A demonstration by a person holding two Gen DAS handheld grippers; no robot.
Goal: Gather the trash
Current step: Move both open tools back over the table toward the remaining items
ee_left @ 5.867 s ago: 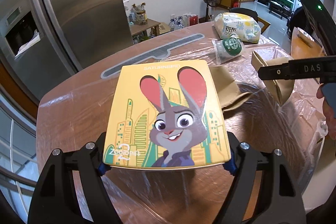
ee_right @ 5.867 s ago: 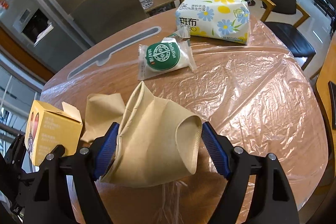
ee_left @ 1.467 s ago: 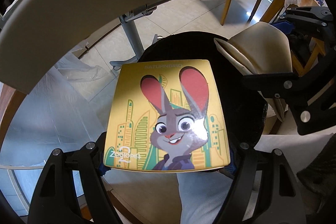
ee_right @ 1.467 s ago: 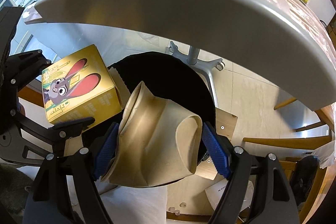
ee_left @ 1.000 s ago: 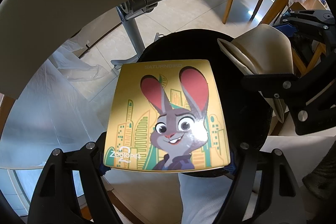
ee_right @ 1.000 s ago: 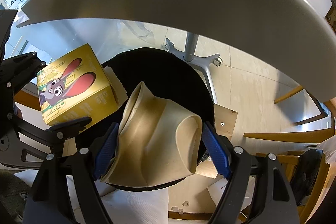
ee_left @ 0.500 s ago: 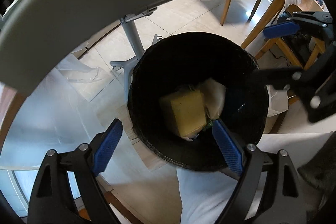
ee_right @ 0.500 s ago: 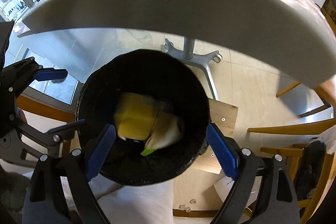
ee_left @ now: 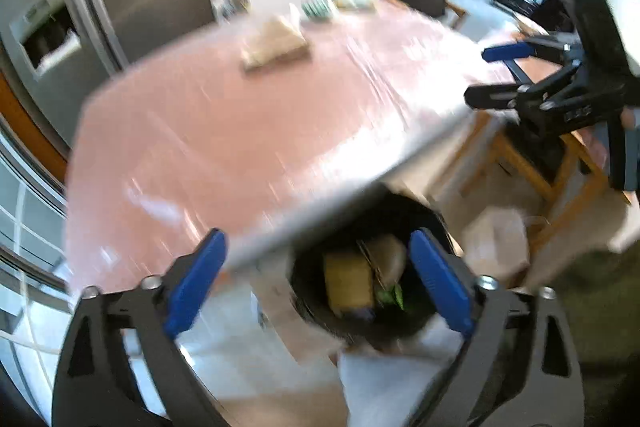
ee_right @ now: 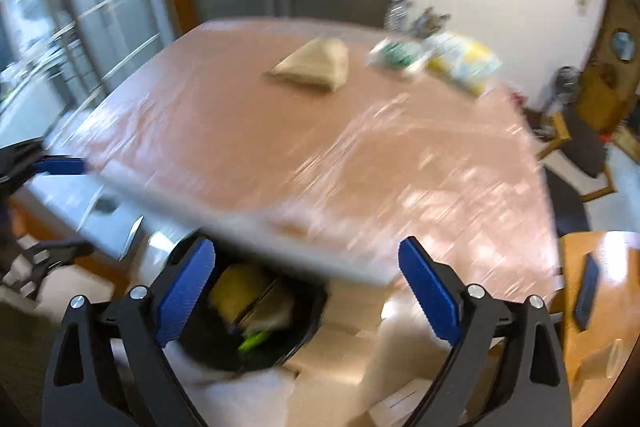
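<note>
Jaws of left gripper (ee_left: 316,269) and right gripper (ee_right: 306,277) were opening wide, nothing between them. Yellow box (ee_left: 347,285) and crumpled paper (ee_left: 386,257) lay in the black bin (ee_left: 400,327), lower centre — drop step apparently done. Next: reach the tan wrapper (ee_right: 314,66) on the table (ee_right: 240,155), upper centre. Motion blur obscured the farther packets.
</note>
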